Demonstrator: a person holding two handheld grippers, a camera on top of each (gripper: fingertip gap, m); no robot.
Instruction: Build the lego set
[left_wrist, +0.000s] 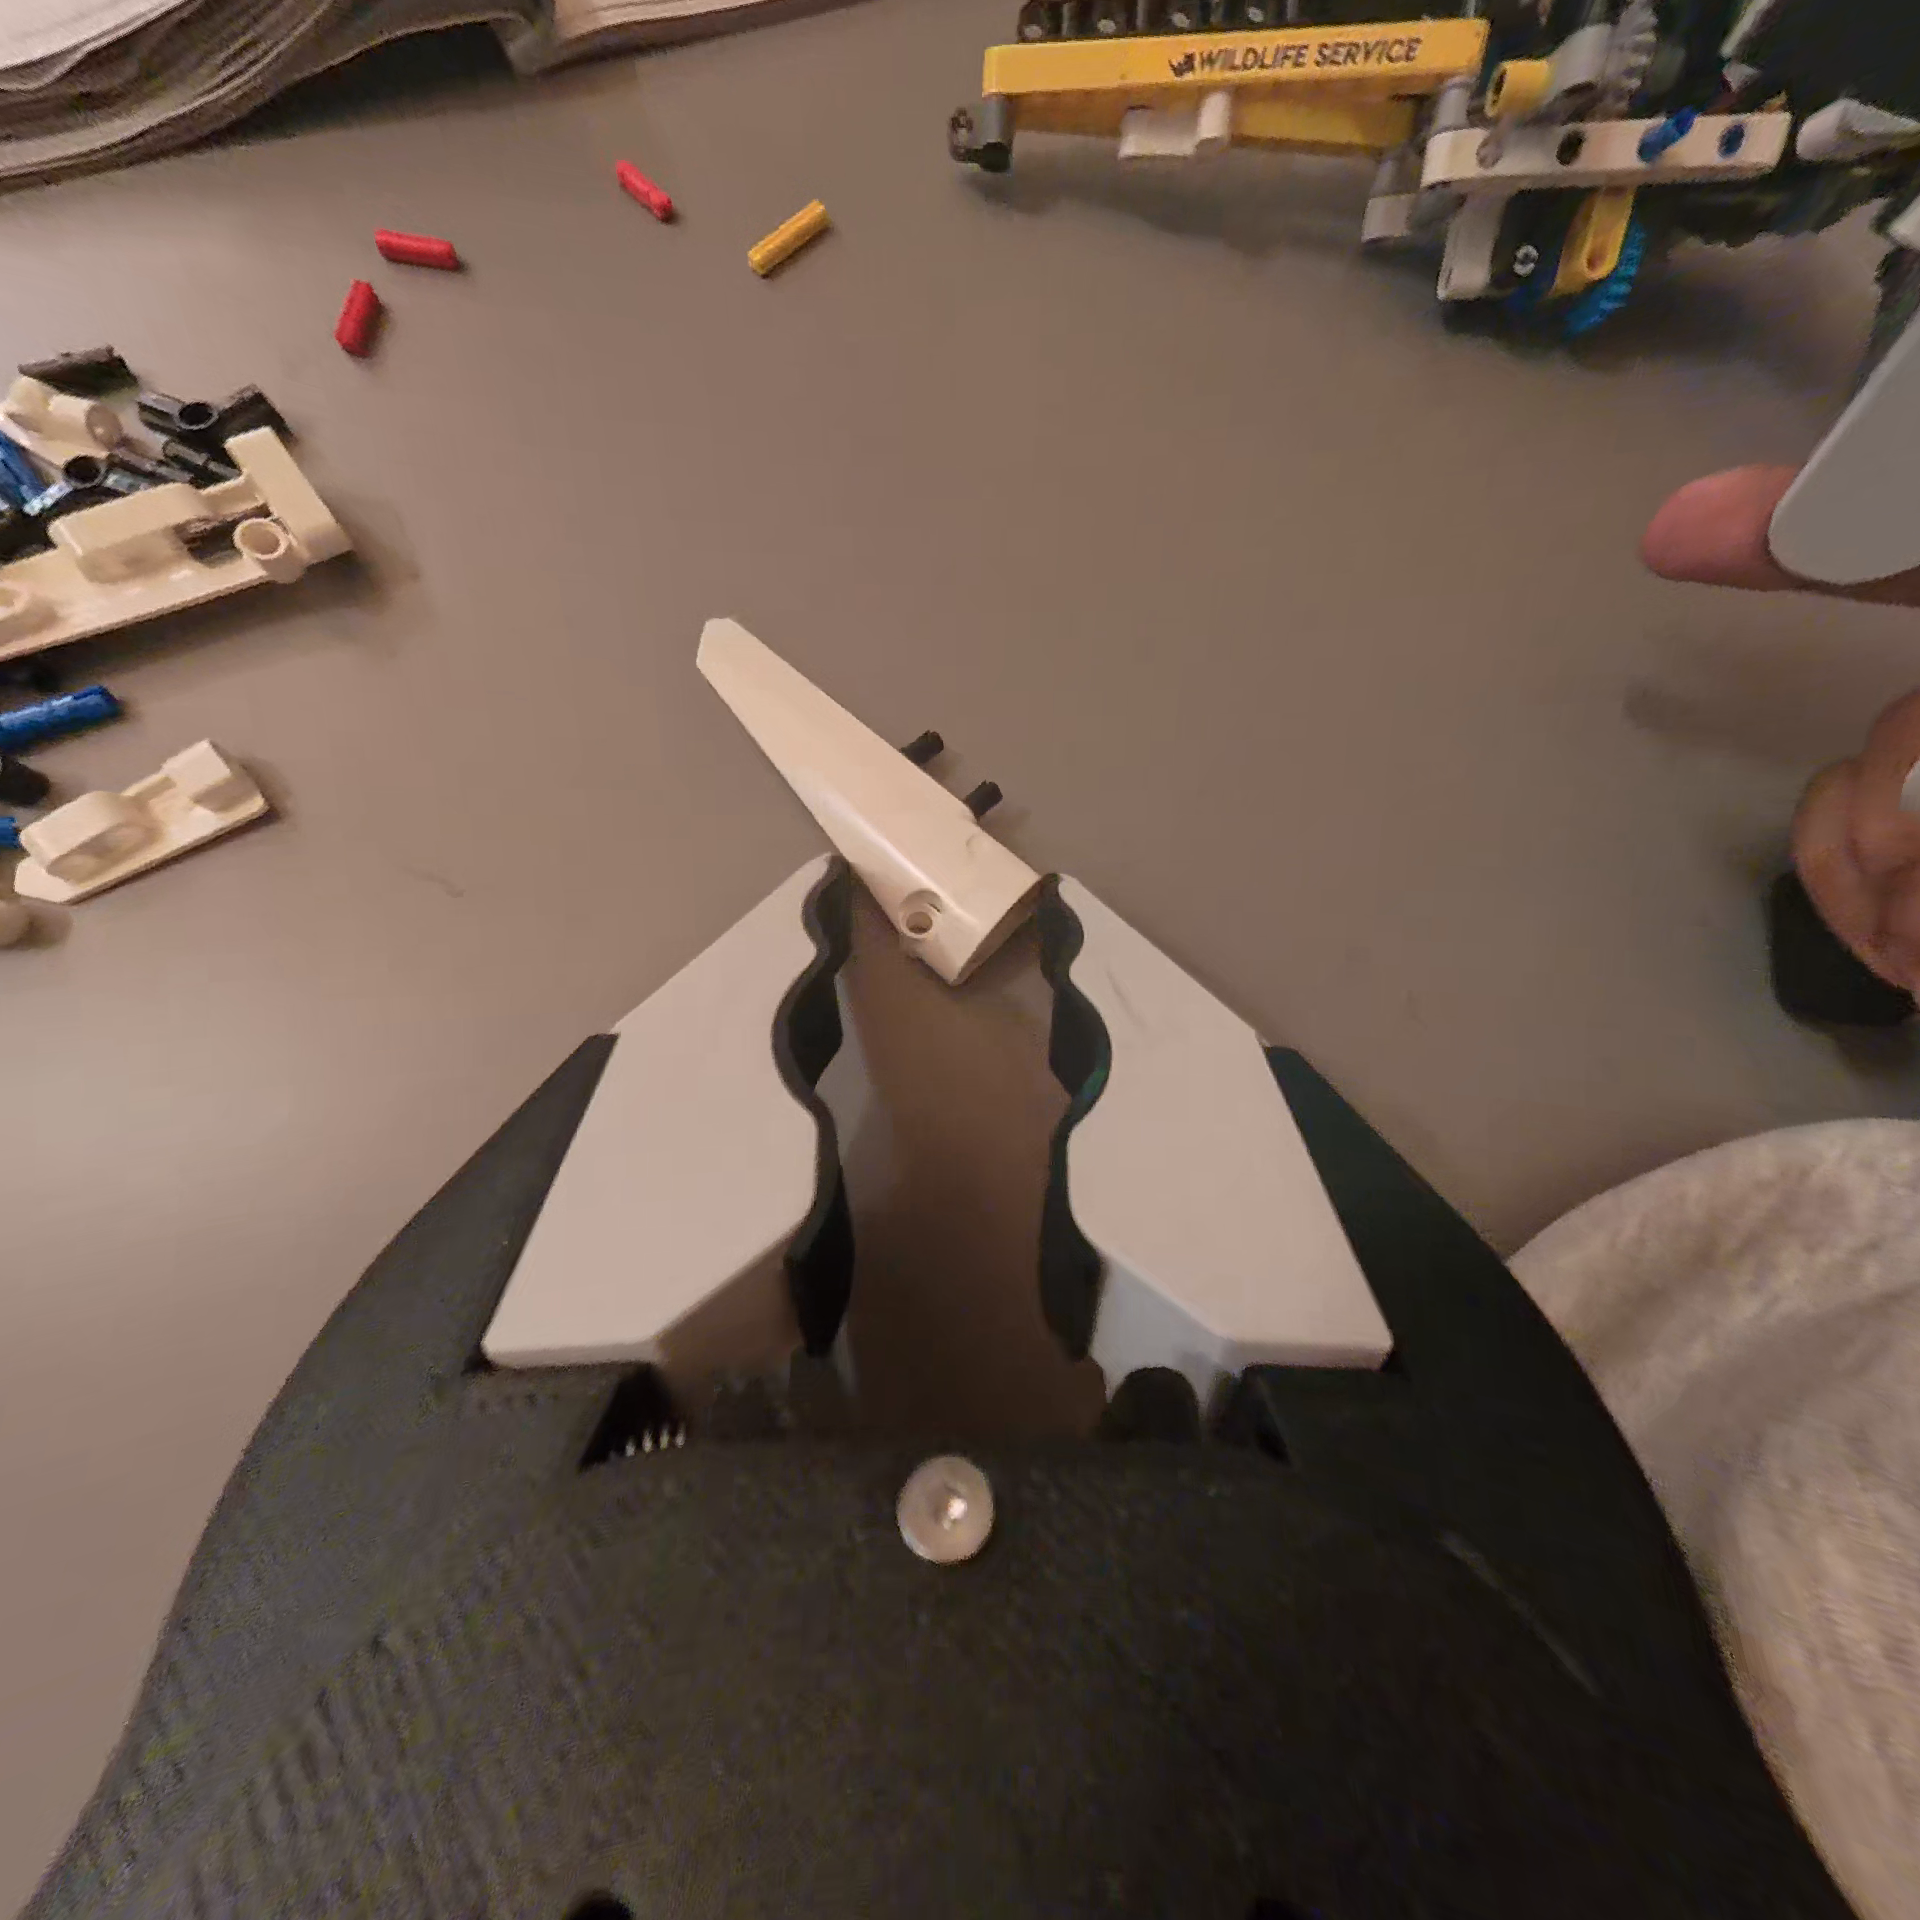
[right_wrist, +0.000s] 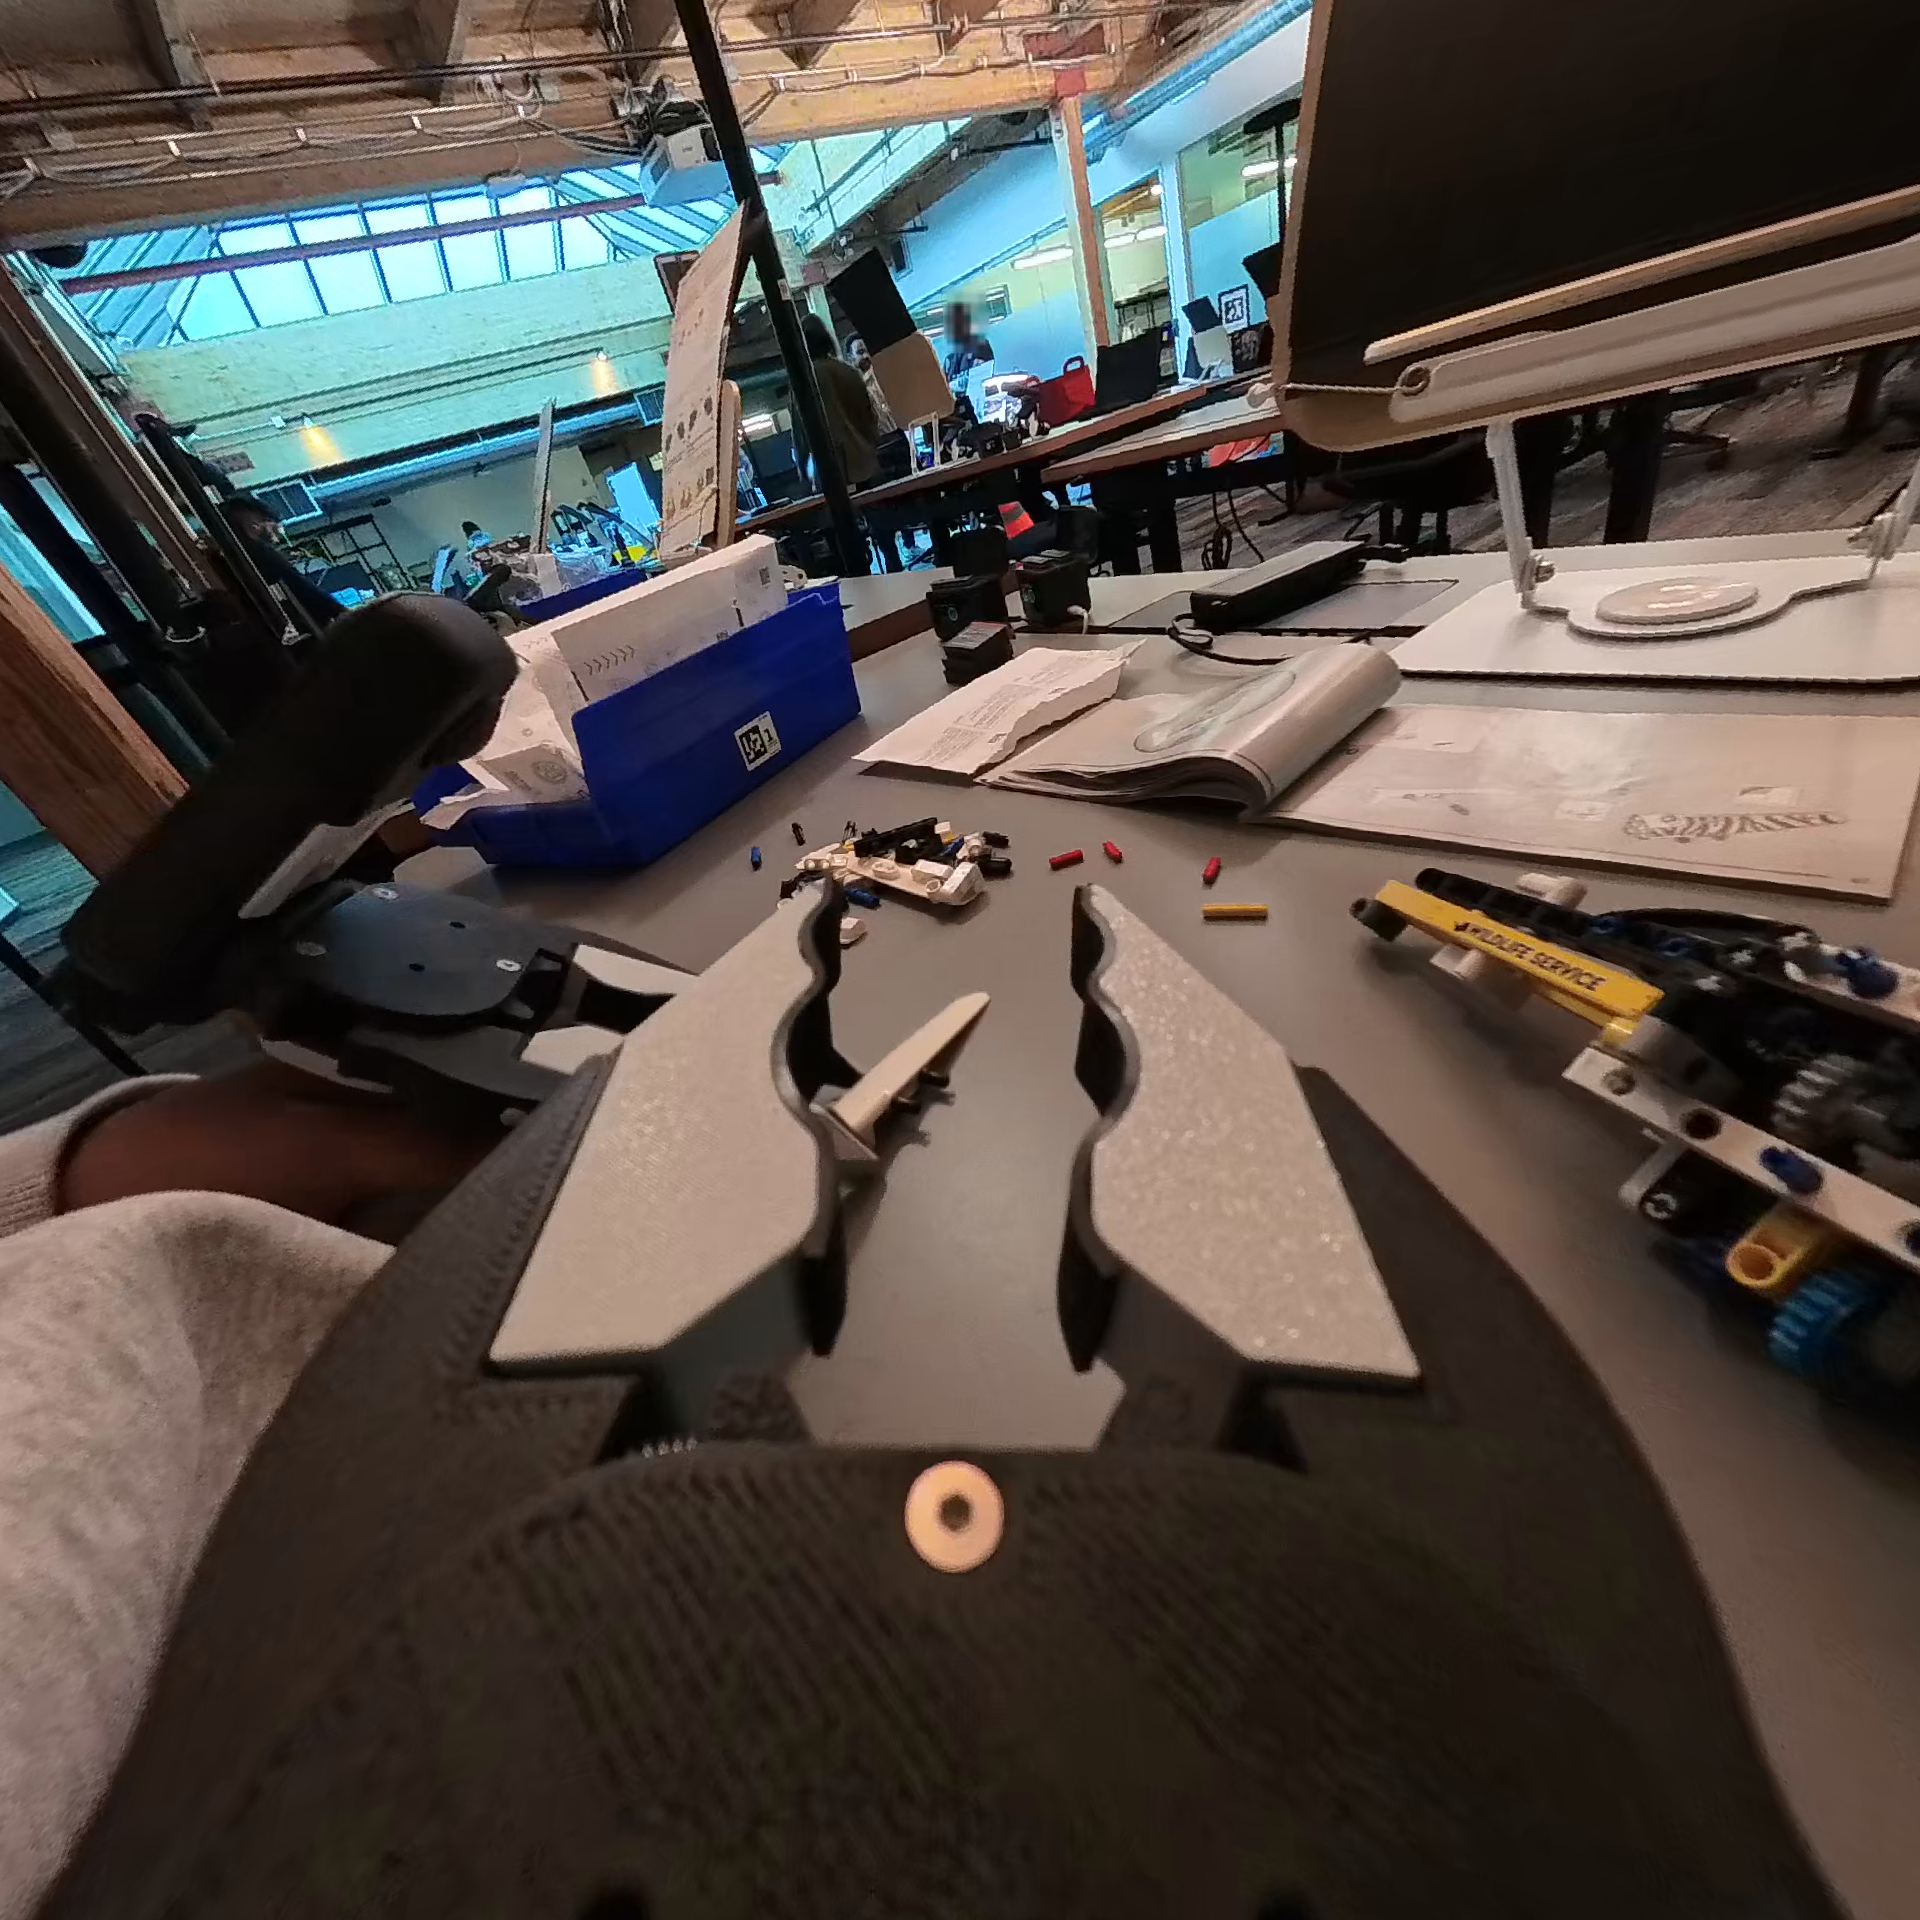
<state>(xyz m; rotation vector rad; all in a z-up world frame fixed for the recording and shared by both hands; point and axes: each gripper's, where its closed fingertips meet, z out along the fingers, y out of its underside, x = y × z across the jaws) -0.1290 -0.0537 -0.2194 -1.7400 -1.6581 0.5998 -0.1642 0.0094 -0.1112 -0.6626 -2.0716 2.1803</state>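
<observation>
Left claw (left_wrist: 940, 883): clamped on wide end of tapered white plastic lego panel (left_wrist: 831, 779), raised over grey desk (left_wrist: 1143, 520).
Right claw (right_wrist: 961, 914): spread apart, nothing gripped.
Half-built yellow-and-black lego vehicle (right_wrist: 1662, 1060): on desk, right side.

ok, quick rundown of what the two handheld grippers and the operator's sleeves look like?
Both match: the left gripper and right gripper have a black, ribbed 3D-printed body with a round silver screw in the middle, and two light grey angular fingers lined with wavy black pads. No cables show. The operator wears a light grey fleece sleeve.
</observation>
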